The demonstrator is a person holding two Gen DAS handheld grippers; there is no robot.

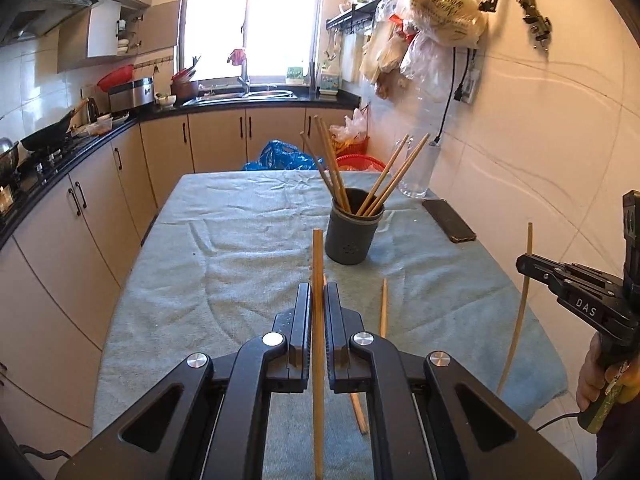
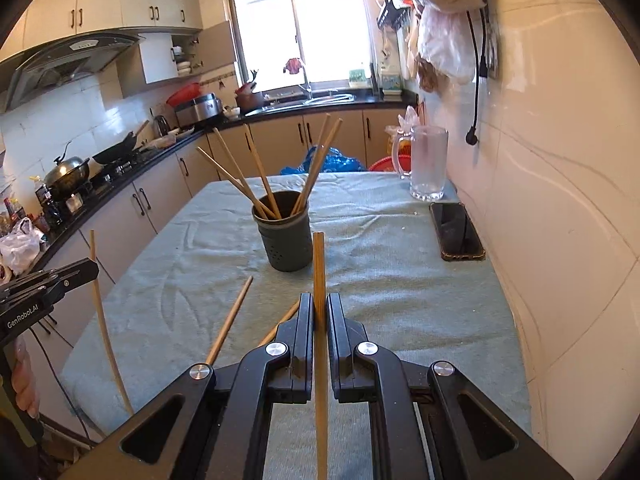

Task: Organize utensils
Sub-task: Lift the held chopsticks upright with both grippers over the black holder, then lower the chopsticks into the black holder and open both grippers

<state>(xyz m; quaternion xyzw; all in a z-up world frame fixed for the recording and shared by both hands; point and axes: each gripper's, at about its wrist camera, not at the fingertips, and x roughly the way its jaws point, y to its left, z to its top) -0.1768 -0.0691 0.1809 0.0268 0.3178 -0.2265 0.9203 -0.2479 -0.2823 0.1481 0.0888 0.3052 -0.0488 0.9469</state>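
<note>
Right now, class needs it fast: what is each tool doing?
Left tool: closed on a chopstick.
Right tool: closed on another chopstick.

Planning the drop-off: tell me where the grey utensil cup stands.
The grey utensil cup stands mid-table on the towel, ahead of both grippers, left of the phone.

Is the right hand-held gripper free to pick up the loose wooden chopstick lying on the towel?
Probably not yet: the right hand-held gripper is already shut on a wooden chopstick, so the loose wooden chopstick must wait.
</note>
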